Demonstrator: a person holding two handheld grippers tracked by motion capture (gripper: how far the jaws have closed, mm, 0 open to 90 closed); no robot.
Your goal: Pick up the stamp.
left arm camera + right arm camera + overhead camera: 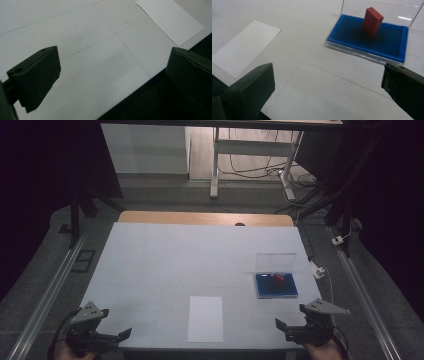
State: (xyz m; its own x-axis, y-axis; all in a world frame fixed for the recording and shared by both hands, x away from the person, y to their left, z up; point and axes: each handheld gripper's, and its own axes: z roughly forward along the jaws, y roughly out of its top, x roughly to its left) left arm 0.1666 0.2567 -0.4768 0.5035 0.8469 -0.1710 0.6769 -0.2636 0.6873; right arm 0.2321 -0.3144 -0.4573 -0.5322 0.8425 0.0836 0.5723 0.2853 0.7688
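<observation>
At the near left corner of the desk (150, 250) the left gripper (107, 327) hovers with its fingers (35, 77) spread wide and nothing between them; in the left gripper view they frame bare white surface and the desk's near edge. Moving right, a white sheet of paper (205, 318) lies flat near the front edge, about midway between the two hands and untouched. Further right, and a little farther back, sits a clear case with a blue ink pad (276, 285), its transparent lid (276, 261) standing open at the far side. A small red stamp block (372, 22) rests on the blue pad, tilted rather than upright. At the near right corner the right gripper (289, 321) waits, its fingers (253, 87) also spread and empty, aimed toward the pad.

The job in hand looks like picking up the red block and pressing it on the paper. To do that well, I'd bring the right gripper in over the case's near rim, square the fingers to the block's flat faces, and close gently on its upper part. The tilt means it could slip or topple, and the open lid behind leaves little room to overshoot.
</observation>
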